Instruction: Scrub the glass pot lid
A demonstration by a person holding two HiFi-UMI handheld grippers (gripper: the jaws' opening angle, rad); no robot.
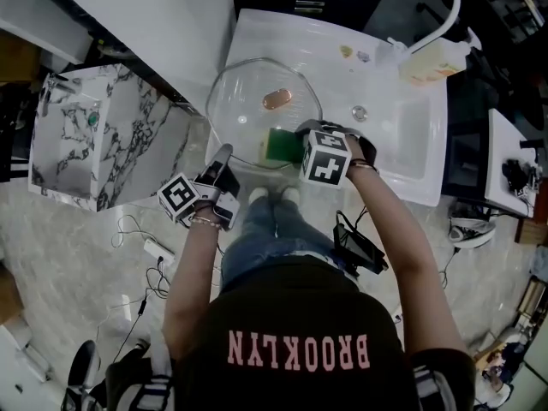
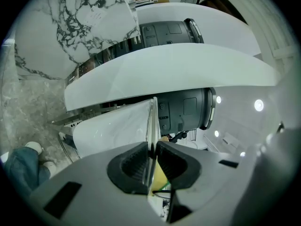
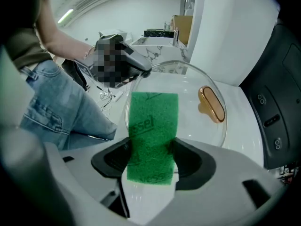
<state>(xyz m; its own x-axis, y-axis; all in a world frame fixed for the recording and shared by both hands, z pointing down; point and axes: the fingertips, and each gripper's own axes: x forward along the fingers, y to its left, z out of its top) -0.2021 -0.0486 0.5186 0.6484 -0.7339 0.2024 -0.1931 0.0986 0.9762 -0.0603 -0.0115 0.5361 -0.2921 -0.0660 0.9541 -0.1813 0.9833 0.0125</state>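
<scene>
1. Head view: the person is standing at a white table [image 1: 295,37] with a sink basin, and a curved faucet [image 1: 441,2] is rising at its far right corner. The glass pot lid [image 1: 248,92] is sitting over the table's near left part, its copper handle [image 1: 276,99] facing up. The left gripper [image 1: 224,155] is reaching the lid's near left rim. The right gripper [image 1: 298,135] is pressing a green sponge [image 1: 278,144] against the lid's near edge. A marble-patterned block [image 1: 94,135] is standing to the left, apart from the table.

2. Left gripper view: the fingers [image 2: 129,166] are clenching the lid's rim, with the thin glass edge [image 2: 152,121] running upright between them. The glass is showing edge-on, so little more of it can be made out here.

3. Right gripper view: the fingers [image 3: 188,161] are grasping the green sponge [image 3: 153,131], which is lying flat against the glass of the lid [image 3: 188,86]. The copper handle [image 3: 211,102] is showing to the sponge's right. The left gripper [image 3: 146,72] is pinching the far rim of the lid, and the person's jeans are showing on the left.
</scene>
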